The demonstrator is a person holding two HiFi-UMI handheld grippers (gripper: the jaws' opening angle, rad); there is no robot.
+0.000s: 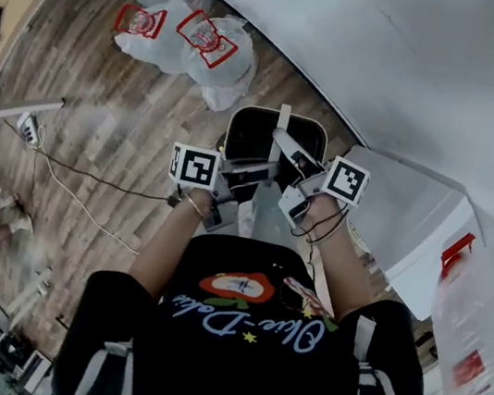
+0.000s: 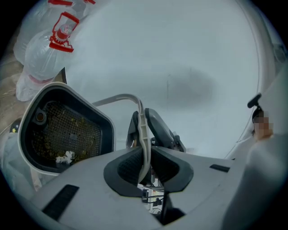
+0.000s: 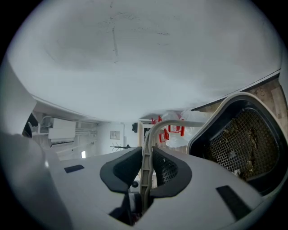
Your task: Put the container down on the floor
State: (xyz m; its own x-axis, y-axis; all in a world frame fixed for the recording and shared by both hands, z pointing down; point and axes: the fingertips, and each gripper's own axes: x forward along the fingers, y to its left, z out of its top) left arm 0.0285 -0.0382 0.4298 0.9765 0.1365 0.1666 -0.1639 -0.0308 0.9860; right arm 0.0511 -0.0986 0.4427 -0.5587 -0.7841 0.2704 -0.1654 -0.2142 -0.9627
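while hung by a pale handle [image 2: 119, 96], dark container [image 2: 102, 134], mesh floor [image 2: 67, 130]

Container [image 1: 266, 139]: sitting just left of the wall [image 1: 418, 71].
Bags [image 1: 198, 43]: lying on the floor [image 1: 96, 148], behind the container, leftward.

Item: container [image 1: 256, 132], dark, rounded-rectangular, with a pale grey rim.
Inside: mesh bottom [image 3: 245, 141], strewn with crumbs and one white scrap [image 2: 66, 157].
Handle: thin pale bail handle [image 2: 143, 134], raised over the opening.
Pose: upright, opening upward.
Place: over the wood floor [image 1: 96, 148], close to the white wall [image 1: 392, 57]; contact with floor cannot be told.
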